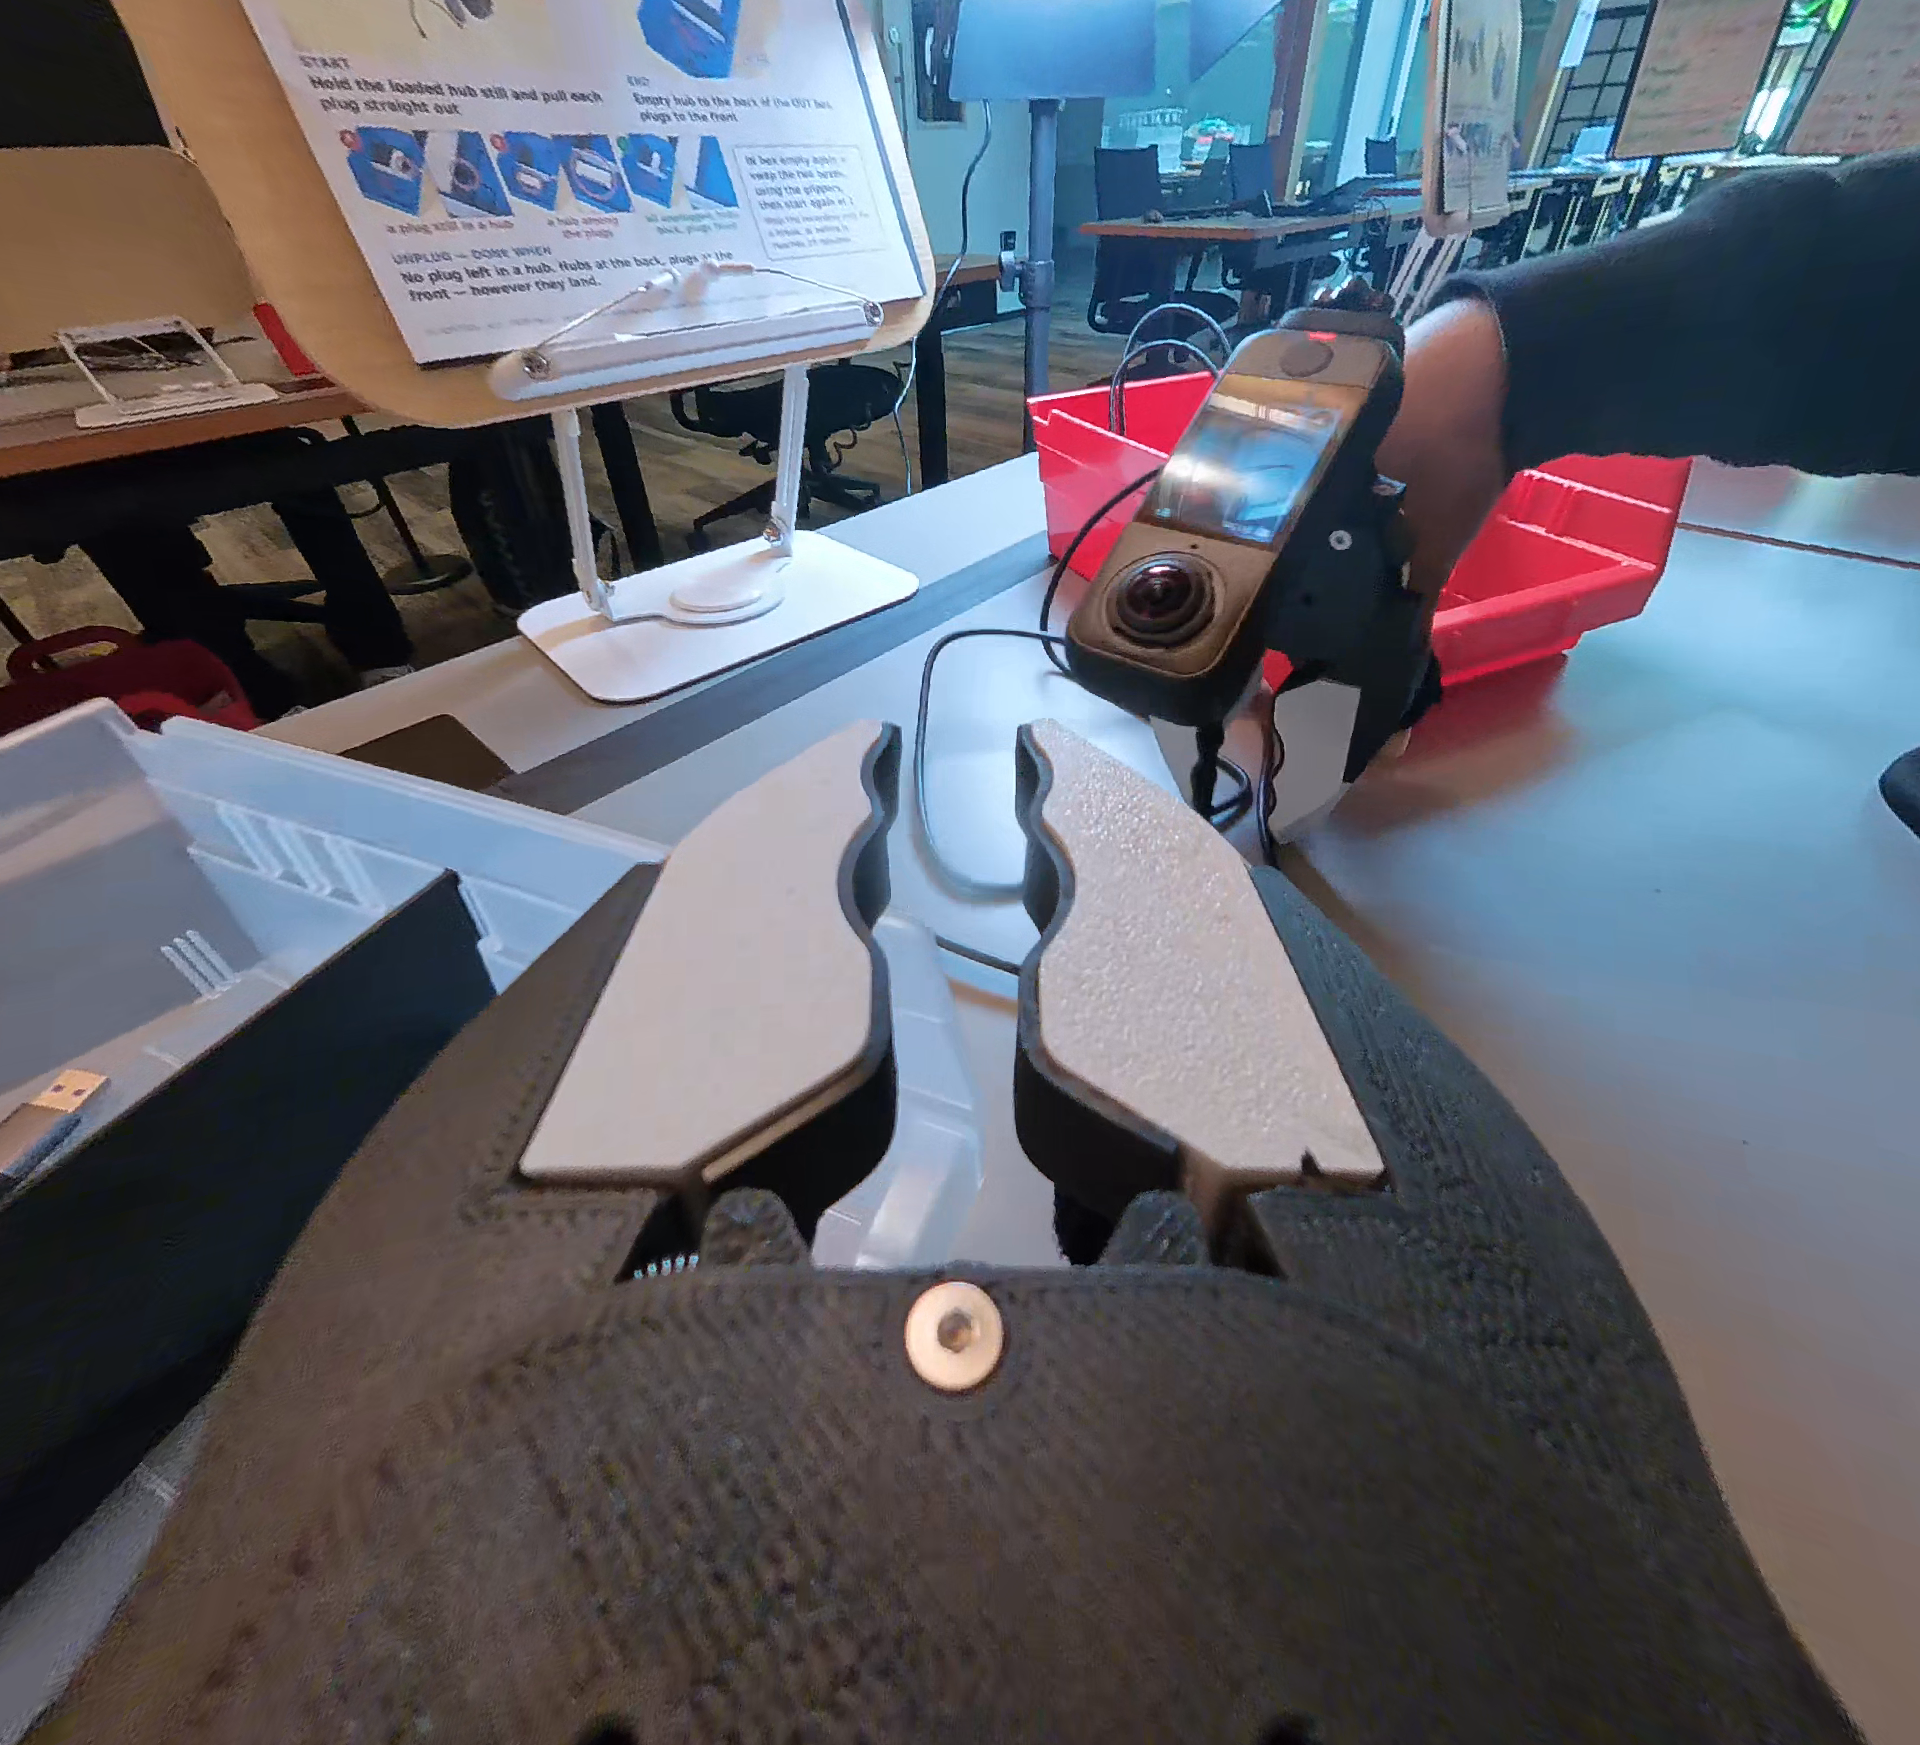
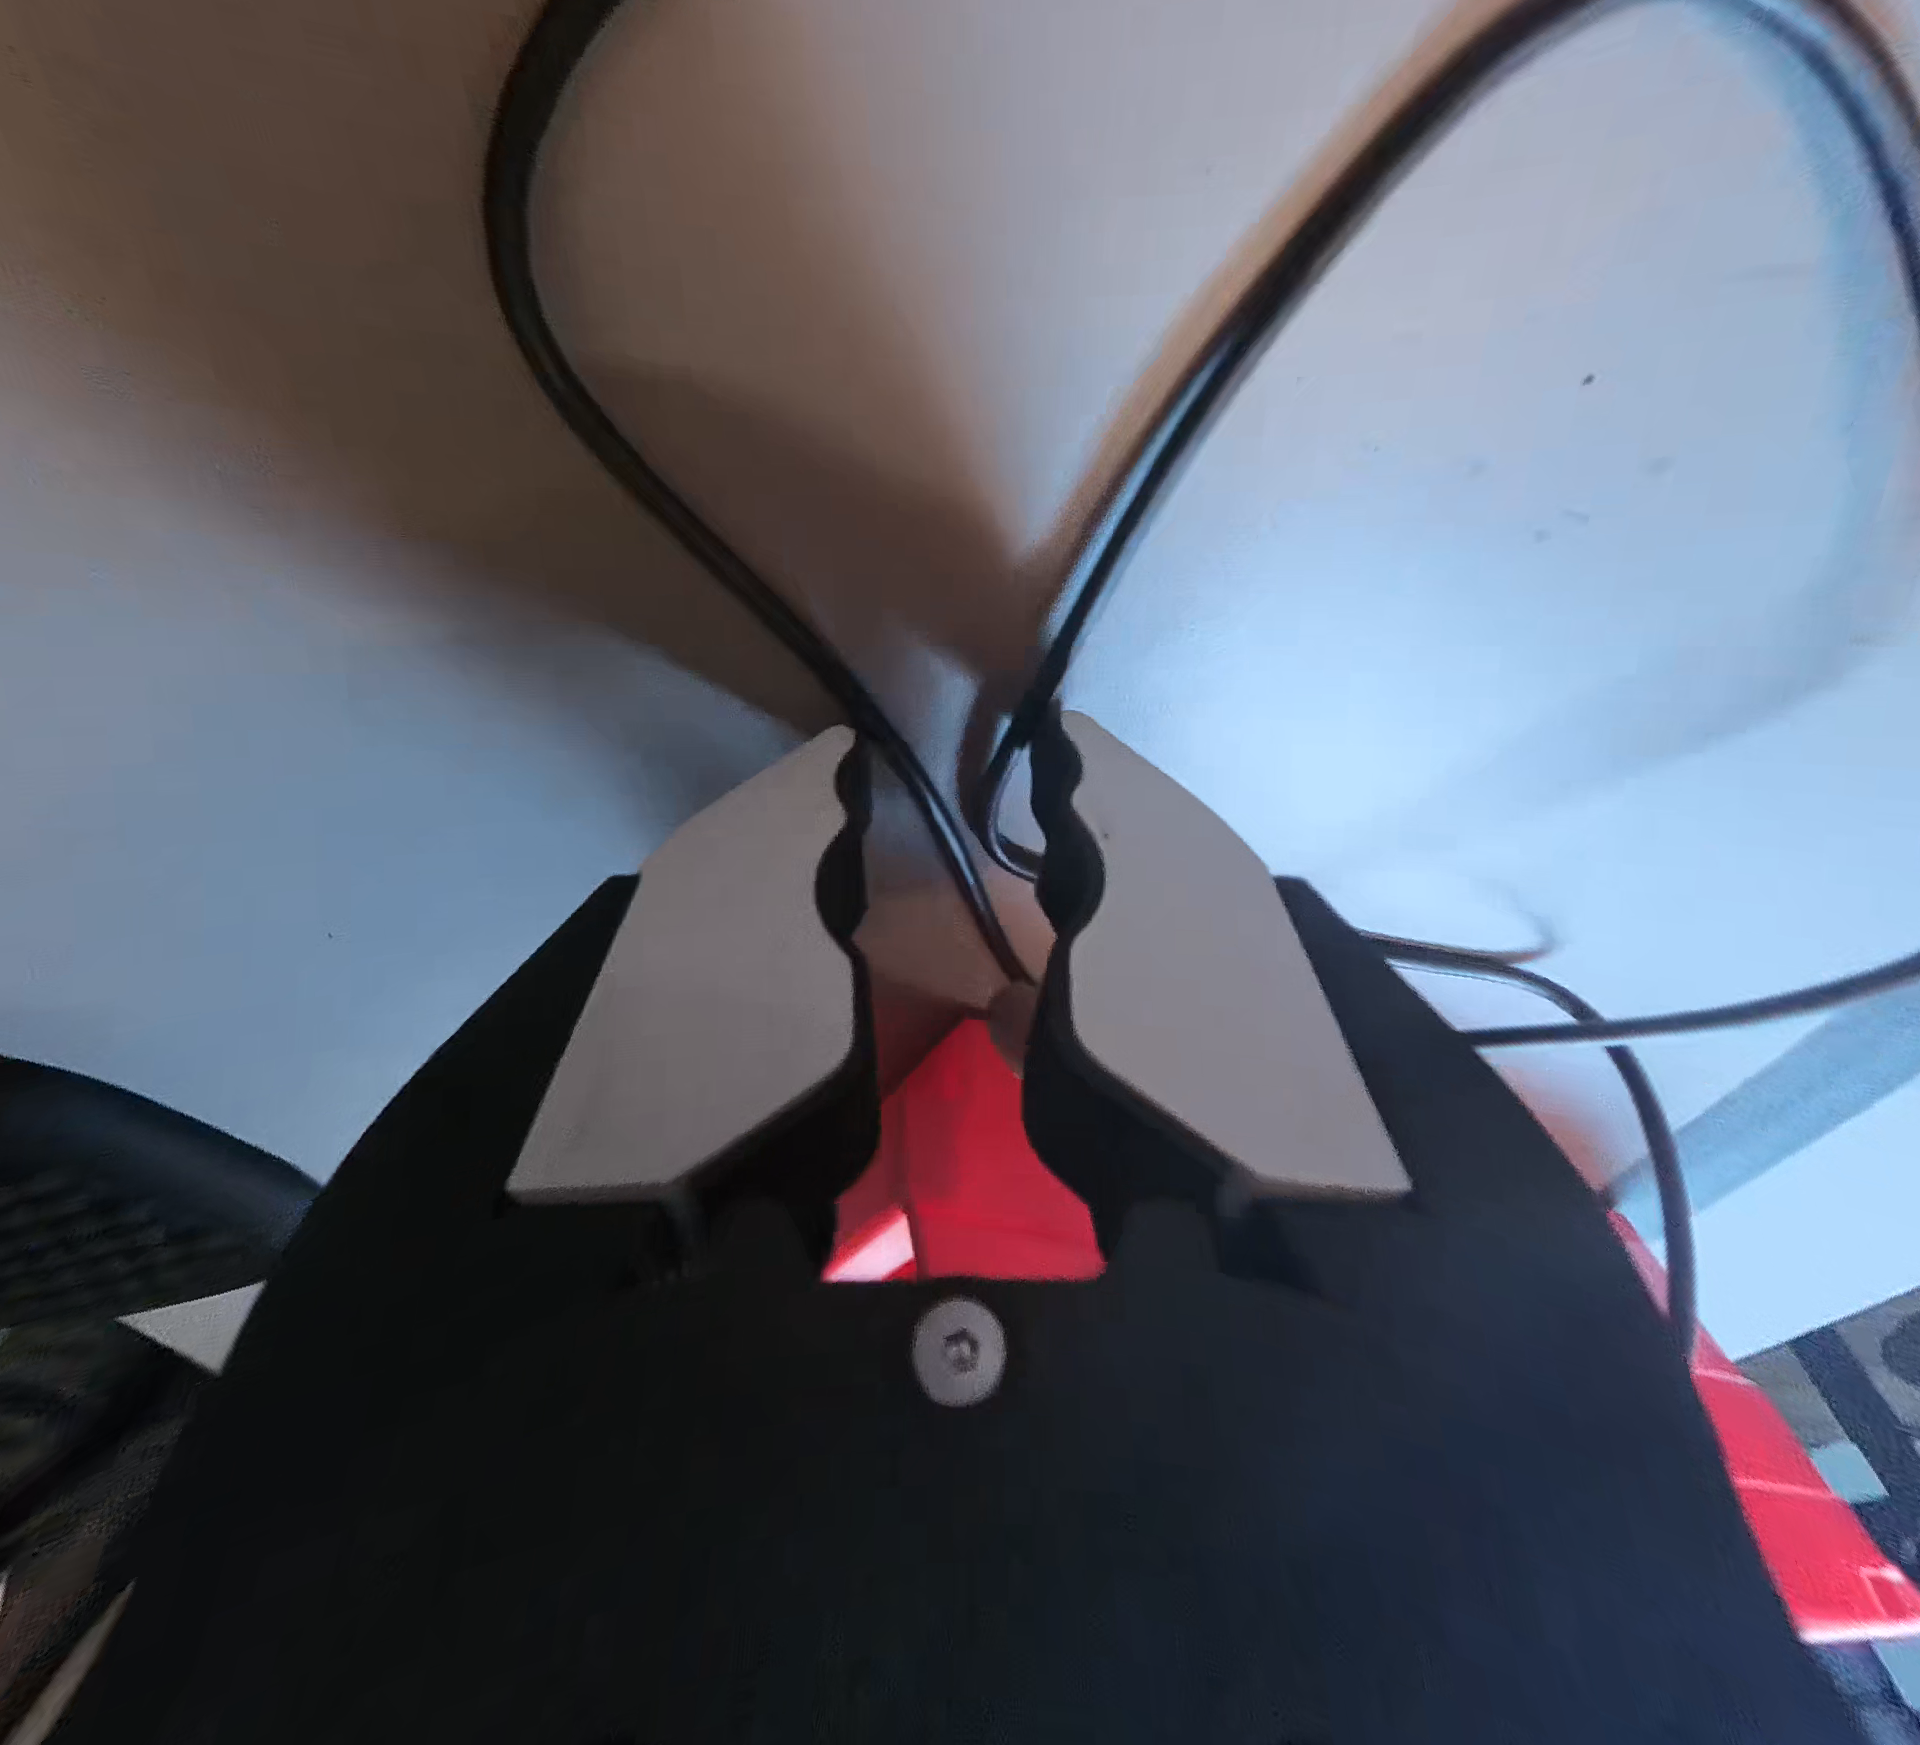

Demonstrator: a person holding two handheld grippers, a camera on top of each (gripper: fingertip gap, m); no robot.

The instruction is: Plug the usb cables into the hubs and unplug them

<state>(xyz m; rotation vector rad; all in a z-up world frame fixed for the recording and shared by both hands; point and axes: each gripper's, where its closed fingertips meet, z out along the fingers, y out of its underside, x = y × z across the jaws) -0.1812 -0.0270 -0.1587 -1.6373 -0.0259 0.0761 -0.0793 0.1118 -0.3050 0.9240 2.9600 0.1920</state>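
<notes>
Nearest me, my left gripper (image 1: 956, 822) hangs empty, its fingers parted over the grey table (image 1: 1558, 968). At near left a clear bin (image 1: 312, 822) holds a loose USB plug (image 1: 62, 1098). Just past the fingertips a black cable (image 1: 940, 760) loops across the table. Farther right, my right gripper (image 2: 956, 822), parted, straddles black cables (image 2: 623, 448) by the red bin (image 1: 1538, 573); whether it pinches anything, I cannot tell. No hub visible; plugging looks barely begun. Far left, an instruction sheet on a stand (image 1: 717, 594).
</notes>
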